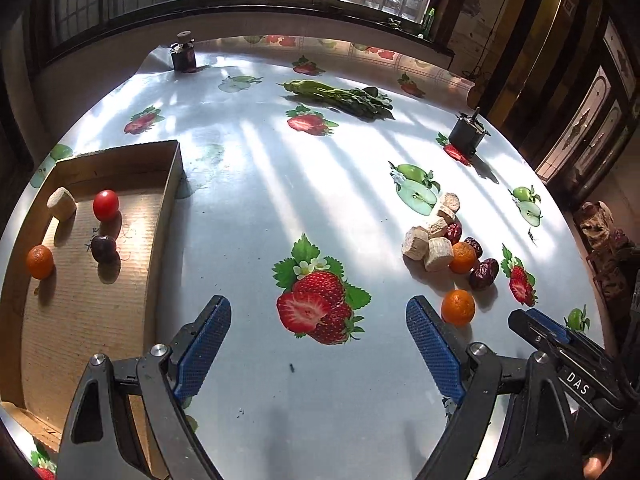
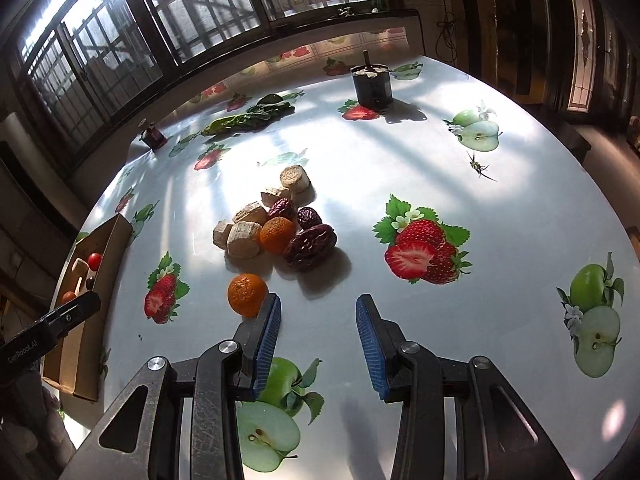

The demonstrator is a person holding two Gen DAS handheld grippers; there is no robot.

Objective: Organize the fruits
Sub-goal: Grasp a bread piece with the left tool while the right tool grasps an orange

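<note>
Both tools are hanging above the worktop (image 1: 256,184) with nothing in them: the left hand-held gripper (image 1: 318,344) is standing with its blue pads spread wide over a printed strawberry, and the right hand-held gripper (image 2: 318,344) is sitting with its pads narrower but still apart, only bare tablecloth showing between them. Taking up the left edge of the worktop, a shallow cardboard box (image 1: 164,208) is holding a red tomato (image 1: 106,205), a dark plum-like fruit (image 1: 103,248), a small orange (image 1: 40,262) and one pale cut chunk (image 1: 62,203), all lying apart from each other. Near the far edge a bunch of green leafy vegetables (image 1: 340,96) is lying, with a dark jar (image 1: 184,54) to its left and a dark can (image 2: 372,84) well off to its right. Toward the right hand-held gripper a loose pile is waiting: pale cut chunks (image 2: 244,240), an orange (image 2: 277,235) touching them, and wrinkled red dates (image 2: 310,246) pressed against that orange. One lone orange (image 2: 247,294) is sitting just beside the right gripper's left pad, apart from the pile.
</note>
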